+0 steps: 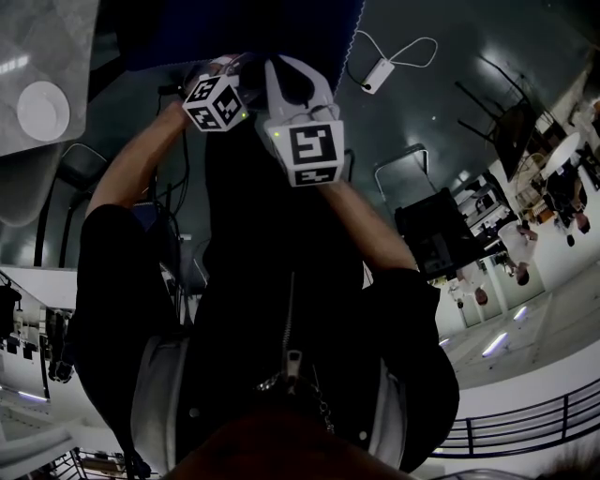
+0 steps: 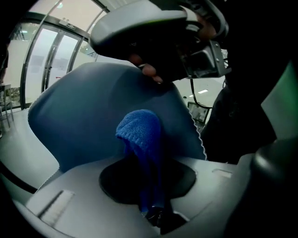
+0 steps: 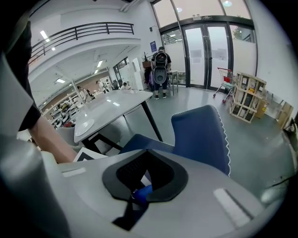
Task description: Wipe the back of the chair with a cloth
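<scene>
The blue chair back [image 1: 244,28] fills the top of the head view, and both grippers are raised up to it, close together. In the left gripper view my left gripper [image 2: 156,216] is shut on a blue knitted cloth [image 2: 139,135], which stands up out of the jaws in front of the chair back [image 2: 79,125]. My right gripper [image 1: 298,70] sits just beside the left gripper [image 1: 225,66], jaws together. In the right gripper view a small bit of blue cloth [image 3: 142,193] shows at the right gripper [image 3: 135,200], and I cannot tell whether it is pinched there. The chair [image 3: 200,135] lies beyond.
A white table [image 3: 111,109] with a plate [image 3: 86,125] stands left of the chair. People stand by the glass doors [image 3: 160,69] far off. A wooden rack [image 3: 249,97] and a shopping cart [image 3: 224,76] sit at the right. A white adapter with cable [image 1: 378,75] lies on the floor.
</scene>
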The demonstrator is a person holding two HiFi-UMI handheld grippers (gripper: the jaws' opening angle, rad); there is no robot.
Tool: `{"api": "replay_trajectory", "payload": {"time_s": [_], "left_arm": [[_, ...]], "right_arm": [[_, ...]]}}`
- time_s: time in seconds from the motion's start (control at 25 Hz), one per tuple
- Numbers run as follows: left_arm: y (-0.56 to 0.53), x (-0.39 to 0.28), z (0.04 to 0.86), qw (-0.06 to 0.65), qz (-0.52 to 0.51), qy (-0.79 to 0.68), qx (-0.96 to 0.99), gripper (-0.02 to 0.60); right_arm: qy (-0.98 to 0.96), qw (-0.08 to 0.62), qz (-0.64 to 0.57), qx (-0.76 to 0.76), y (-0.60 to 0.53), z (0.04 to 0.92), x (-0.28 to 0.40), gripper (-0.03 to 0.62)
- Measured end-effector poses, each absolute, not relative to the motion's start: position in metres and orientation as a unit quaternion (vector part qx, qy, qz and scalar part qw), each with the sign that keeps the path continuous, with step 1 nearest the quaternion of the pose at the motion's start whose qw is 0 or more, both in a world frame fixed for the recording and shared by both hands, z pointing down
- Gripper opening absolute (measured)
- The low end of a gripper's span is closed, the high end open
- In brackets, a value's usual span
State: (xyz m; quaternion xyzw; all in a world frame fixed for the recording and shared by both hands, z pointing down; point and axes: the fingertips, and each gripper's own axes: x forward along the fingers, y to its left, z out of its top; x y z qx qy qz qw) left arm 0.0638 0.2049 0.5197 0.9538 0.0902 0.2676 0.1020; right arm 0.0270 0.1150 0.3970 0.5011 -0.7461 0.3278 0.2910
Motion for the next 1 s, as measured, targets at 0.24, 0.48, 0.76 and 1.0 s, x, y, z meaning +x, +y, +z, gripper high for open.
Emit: {"api": "replay_trajectory", "payload": {"time_s": [0.24, 0.48, 0.76, 1.0], "left_arm": [[0.243, 0.036, 0.525, 0.058, 0.3, 0.189, 0.933, 0.091], [0.185, 0.029, 0.537, 0.035, 0.314, 0.13, 0.94, 0.091], [0.044, 0.034, 0.539, 0.053, 0.281, -0.068, 0.956, 0.091], [-0.049, 0.041, 0.542, 0.082, 0.251, -0.206, 0.942, 0.092]], "right_arm": [[-0.75, 0.29, 0.328, 0.495, 0.113, 0.395, 0.025, 0.003], [-0.747, 0.278, 0.329, 0.506, 0.108, 0.392, 0.03, 0.003], [-0.74, 0.293, 0.312, 0.518, 0.098, 0.397, 0.029, 0.003], [-0.733, 0.277, 0.335, 0.523, 0.084, 0.409, 0.024, 0.003]]}}
